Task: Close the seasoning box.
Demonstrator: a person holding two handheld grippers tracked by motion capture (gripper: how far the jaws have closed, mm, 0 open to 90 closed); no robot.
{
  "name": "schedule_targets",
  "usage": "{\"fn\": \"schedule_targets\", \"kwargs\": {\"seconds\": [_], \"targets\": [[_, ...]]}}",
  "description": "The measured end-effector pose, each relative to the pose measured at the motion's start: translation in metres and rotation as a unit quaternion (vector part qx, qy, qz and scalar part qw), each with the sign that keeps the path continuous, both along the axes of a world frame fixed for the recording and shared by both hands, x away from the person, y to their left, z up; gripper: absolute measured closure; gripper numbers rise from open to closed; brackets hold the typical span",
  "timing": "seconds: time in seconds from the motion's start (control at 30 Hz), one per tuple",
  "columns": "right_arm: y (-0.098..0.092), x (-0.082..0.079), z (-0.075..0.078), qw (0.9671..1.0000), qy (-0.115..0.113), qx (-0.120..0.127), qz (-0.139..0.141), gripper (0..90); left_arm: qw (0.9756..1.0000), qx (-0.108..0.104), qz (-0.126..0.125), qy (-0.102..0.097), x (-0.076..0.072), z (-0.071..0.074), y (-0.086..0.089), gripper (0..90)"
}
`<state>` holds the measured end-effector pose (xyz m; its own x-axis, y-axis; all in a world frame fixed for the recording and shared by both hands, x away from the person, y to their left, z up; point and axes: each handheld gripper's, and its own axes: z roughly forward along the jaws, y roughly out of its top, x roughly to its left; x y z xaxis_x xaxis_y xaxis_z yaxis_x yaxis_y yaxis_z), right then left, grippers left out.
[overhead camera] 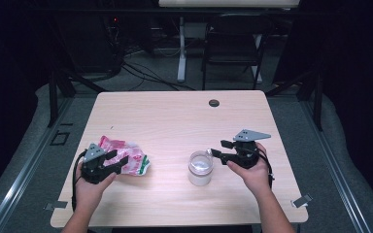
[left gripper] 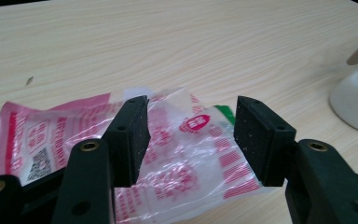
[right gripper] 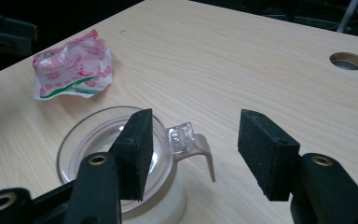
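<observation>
**A:** Where do things sit from your end?

**B:** I take the jar [overhead camera: 200, 168] as my landmark; it stands near the front of the worktop [overhead camera: 175, 116]. The plastic bag [overhead camera: 126, 158] lies flat to the jar's left, apart from it. My left gripper [overhead camera: 110, 161] is at the bag's near-left edge, jaws standing wide with the film under and between them but not pinched. My right gripper [overhead camera: 217, 148] is just right of the jar, jaws as wide as they go, holding nothing, level with the lid latch [right gripper: 182, 137].

**A:** How will the bag behave?

**B:** I judge it light, thin and limp, and slippery too. It looks crumpled and mostly empty, so it should fold and slide rather than lift as one piece. I'd bite a crumpled ridge or a sealed edge, where there is a doubled layer.

**A:** And the jar?

**B:** Stiff and clear, possibly glass, so I'd treat it as breakable and smooth-sided. The lid [right gripper: 107, 140] looks shut, with a clear clasp and a beige tab [right gripper: 200, 151] sticking out toward my right gripper. That tab is the natural place to grip.

**A:** Anything you can't read?

**B:** In the right gripper view the left jaw covers part of the lid. The jar seems to hold something whitish, though I can't tell what. The bag's print is too small to read.
</observation>
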<state>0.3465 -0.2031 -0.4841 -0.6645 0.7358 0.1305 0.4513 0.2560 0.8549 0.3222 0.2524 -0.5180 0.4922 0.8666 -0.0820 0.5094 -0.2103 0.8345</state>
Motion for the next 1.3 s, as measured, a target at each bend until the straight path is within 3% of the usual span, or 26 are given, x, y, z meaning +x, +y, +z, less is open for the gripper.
{"fn": "schedule_targets", "kwargs": {"seconds": [0.1, 0.37, 0.53, 0.67, 0.83, 0.9, 1.07, 1.3], "targets": [[-0.005, -0.001, -0.002, 0.9999, -0.002, 0.001, -0.012, 45.5, 0.9999, 0.005, 0.011, -0.006, 0.002, -0.005, 0.005, 45.4], [-0.021, 0.0, -0.012, 0.9988, 0.01, 0.003, -0.049, 45.6, 0.9994, 0.02, 0.019, 0.02, 0.015, -0.021, 0.006, 45.3], [-0.032, 0.002, -0.025, 0.9966, 0.021, 0.004, -0.079, 45.9, 0.9991, 0.03, 0.017, 0.026, 0.019, -0.025, 0.003, 45.3], [-0.039, 0.005, -0.035, 0.9944, 0.027, -0.01, -0.101, 46.3, 0.9989, 0.035, 0.015, 0.029, 0.021, -0.027, 0.002, 45.3], [-0.044, 0.008, -0.048, 0.9922, 0.04, -0.007, -0.118, 46.6, 0.9985, 0.041, 0.011, 0.034, 0.021, -0.029, -0.001, 45.0], [-0.044, 0.009, -0.051, 0.9915, 0.044, -0.02, -0.121, 46.8, 0.9983, 0.046, 0.01, 0.034, 0.021, -0.029, -0.001, 44.8], [-0.044, 0.011, -0.059, 0.9901, 0.053, -0.024, -0.128, 46.9, 0.9978, 0.055, 0.01, 0.036, 0.022, -0.03, -0.002, 44.1], [-0.045, 0.013, -0.064, 0.9881, 0.053, -0.028, -0.141, 46.2, 0.9976, 0.057, 0.017, 0.036, 0.022, -0.03, -0.001, 43.5]]}}
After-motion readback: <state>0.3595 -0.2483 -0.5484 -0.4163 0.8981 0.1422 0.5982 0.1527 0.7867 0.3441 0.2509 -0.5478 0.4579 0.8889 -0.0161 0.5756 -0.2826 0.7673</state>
